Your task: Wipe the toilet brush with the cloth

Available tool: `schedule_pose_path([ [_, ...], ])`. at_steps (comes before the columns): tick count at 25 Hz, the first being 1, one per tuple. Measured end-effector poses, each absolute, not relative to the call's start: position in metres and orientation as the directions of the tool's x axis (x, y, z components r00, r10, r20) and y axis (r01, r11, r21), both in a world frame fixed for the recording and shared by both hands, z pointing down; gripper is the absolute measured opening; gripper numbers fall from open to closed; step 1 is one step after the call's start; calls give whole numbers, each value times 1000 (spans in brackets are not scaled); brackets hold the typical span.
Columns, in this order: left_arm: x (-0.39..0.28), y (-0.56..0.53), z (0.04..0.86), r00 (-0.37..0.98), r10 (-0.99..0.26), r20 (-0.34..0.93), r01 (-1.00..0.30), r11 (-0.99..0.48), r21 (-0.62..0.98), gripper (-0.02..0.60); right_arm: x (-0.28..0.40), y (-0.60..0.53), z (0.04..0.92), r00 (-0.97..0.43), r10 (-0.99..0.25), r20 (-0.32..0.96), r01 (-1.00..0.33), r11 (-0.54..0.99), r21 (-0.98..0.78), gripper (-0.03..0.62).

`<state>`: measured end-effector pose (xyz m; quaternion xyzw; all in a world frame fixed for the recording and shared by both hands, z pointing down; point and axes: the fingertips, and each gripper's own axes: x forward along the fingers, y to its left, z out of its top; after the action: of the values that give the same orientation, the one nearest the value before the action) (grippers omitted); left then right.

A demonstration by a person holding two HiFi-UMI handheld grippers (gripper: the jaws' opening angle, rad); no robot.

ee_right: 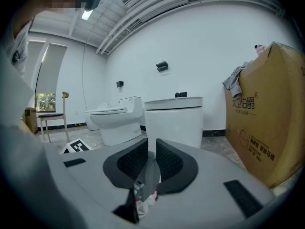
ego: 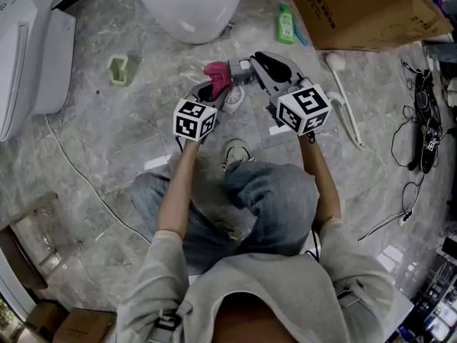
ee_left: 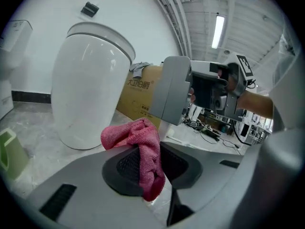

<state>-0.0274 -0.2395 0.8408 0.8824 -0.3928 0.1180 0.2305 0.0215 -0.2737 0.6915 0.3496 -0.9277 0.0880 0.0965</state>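
My left gripper (ego: pixel 213 86) is shut on a pink cloth (ego: pixel 217 77), which bunches over the jaws and hangs down between them (ee_left: pixel 143 156). Just to its right, my right gripper (ego: pixel 251 67) is shut on a flat grey part of the toilet brush (ego: pixel 240 66). In the left gripper view that grey slab (ee_left: pixel 174 88) stands upright just behind the cloth, touching or nearly touching it. The right gripper view shows the grey piece (ee_right: pixel 147 168) pinched between the black pads (ee_right: pixel 169 163). Both grippers are held above the floor in front of the person's knees.
A white toilet (ego: pixel 189 6) stands just ahead, with a cardboard box (ego: pixel 357 9) to its right. A green bottle (ego: pixel 285 24), a pale green holder (ego: pixel 121 70) and a long white brush (ego: pixel 348 106) are on the floor. Cables (ego: pixel 425 120) lie at the right.
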Motion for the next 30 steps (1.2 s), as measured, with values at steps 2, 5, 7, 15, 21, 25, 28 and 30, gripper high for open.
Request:
schedule_pose_path([
  [2,-27,-240,841,675,-629,385,-737,-597,318,101,22,-273,691,-738,-630,241,-665,741,-100,72],
  [5,-26,-240,848,675,-622,396,-737,-594,324,100,22,-272,690,-741,-627,240,-661,745,-97,72],
  [7,-26,-239,853,670,-622,405,-742,-584,329,100,22,-272,690,-743,-626,238,-659,746,-96,72],
  [15,-22,-236,900,640,-584,500,-764,-549,339,100,22,-272,689,-746,-622,236,-655,749,-97,72],
  [21,-20,-232,933,617,-549,563,-780,-521,347,100,24,-272,691,-748,-620,238,-653,750,-99,72],
  [25,-20,-231,948,610,-517,600,-782,-513,354,100,27,-272,692,-744,-623,242,-658,746,-102,72],
  [28,-23,-233,942,599,-524,605,-787,-524,325,101,26,-272,693,-742,-624,244,-661,743,-107,72],
  [30,-26,-234,929,595,-552,584,-793,-523,314,101,27,-273,694,-742,-623,247,-660,744,-108,72],
])
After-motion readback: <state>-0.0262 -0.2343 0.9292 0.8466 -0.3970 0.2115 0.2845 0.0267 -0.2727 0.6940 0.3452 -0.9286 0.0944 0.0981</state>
